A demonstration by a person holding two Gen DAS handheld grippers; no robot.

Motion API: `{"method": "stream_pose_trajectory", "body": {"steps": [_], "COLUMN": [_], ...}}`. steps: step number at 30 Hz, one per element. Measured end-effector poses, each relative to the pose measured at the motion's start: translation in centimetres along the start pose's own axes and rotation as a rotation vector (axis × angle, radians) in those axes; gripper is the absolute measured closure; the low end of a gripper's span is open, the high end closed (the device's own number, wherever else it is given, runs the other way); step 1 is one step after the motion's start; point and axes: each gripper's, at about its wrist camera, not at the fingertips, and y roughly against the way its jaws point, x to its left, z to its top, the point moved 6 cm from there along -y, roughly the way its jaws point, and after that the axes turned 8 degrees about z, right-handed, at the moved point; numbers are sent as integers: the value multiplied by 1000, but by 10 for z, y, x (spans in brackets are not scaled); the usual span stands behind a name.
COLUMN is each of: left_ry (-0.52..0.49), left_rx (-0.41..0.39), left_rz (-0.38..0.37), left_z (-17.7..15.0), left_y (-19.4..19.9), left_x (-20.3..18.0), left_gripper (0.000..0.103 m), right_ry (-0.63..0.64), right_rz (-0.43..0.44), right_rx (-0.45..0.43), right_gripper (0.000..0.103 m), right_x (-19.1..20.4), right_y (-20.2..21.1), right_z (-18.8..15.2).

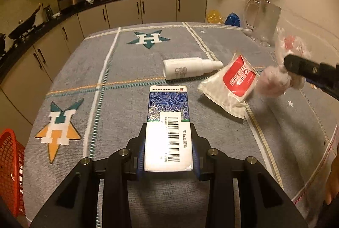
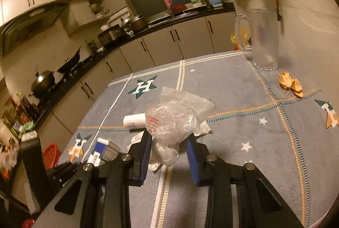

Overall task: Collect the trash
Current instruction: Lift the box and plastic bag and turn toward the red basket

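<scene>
The left tool [image 1: 168,143] is clamped on a white and blue medicine box [image 1: 167,122] with a barcode label, holding it just above the bench [image 1: 127,71] and its grey star-patterned cloth. The right tool [image 2: 169,143] grips a crumpled clear plastic bag [image 2: 171,122] between its blue pads, lifted off the cloth. Beyond the box, a white and red packet [image 1: 231,83] lies near a white bottle [image 1: 188,69] on its side. Farther back a clear glass pitcher [image 2: 260,37] stands near the bench's far corner, with orange peel scraps [image 2: 290,83] beside it. A red basket [image 1: 10,170] sits low beside the bench at left.
</scene>
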Motion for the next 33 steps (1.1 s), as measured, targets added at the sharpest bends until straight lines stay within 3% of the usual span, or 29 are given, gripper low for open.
{"method": "stream_pose_trajectory", "body": {"steps": [10,33], "left_ry": [28,36], "left_rx": [-36,-40], "left_rz": [60,56], "left_z": [5,6], "left_y": [4,6], "left_x": [14,14], "left_gripper": [70,70], "right_ry": [61,75], "right_rz": [27,42], "right_rx": [19,77], "right_gripper": [69,69], "right_x": [13,13], "right_y": [-4,-19], "right_z": [-11,-18]}}
